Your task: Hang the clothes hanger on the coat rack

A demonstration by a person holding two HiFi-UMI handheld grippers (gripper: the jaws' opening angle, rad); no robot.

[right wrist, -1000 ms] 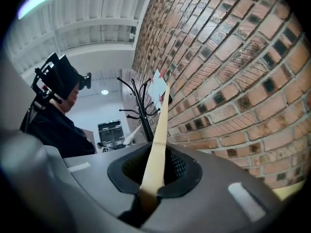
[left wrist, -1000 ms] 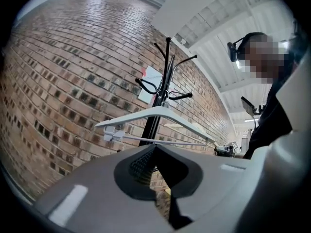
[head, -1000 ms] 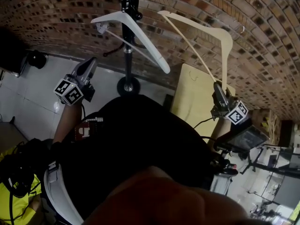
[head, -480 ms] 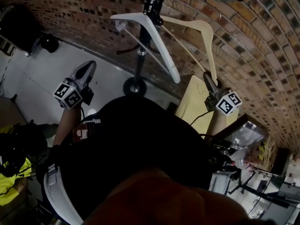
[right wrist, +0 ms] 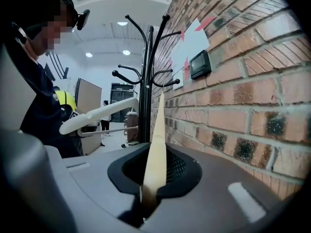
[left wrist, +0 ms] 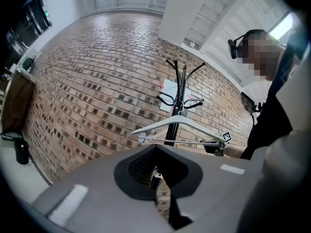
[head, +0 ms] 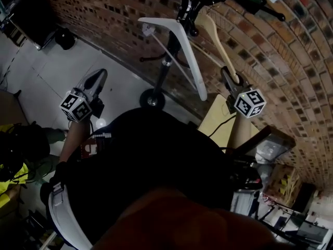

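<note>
Cream-coloured wood is sitting pinched between the 2 jaws of the right hand-held gripper point(right wrist: 144, 198), which is clamping one arm end of the clothes hanger point(right wrist: 156, 144). In the head view this hand-held gripper point(head: 227, 78) is holding the clothes hanger point(head: 216, 40) aloft, its arm slanting up towards the top of the coat rack point(head: 166, 66). Whether its hook is resting on a peg cannot be told. The left hand-held gripper point(head: 98, 78) is hovering well apart on the other side, its jaws pressing together on nothing point(left wrist: 156, 178). Beyond them, a white hanger point(head: 179, 46) is hanging from the black coat rack point(right wrist: 146, 81), just beside the cream one. Farther back, a brick wall point(head: 291, 61) is running behind the rack.
</note>
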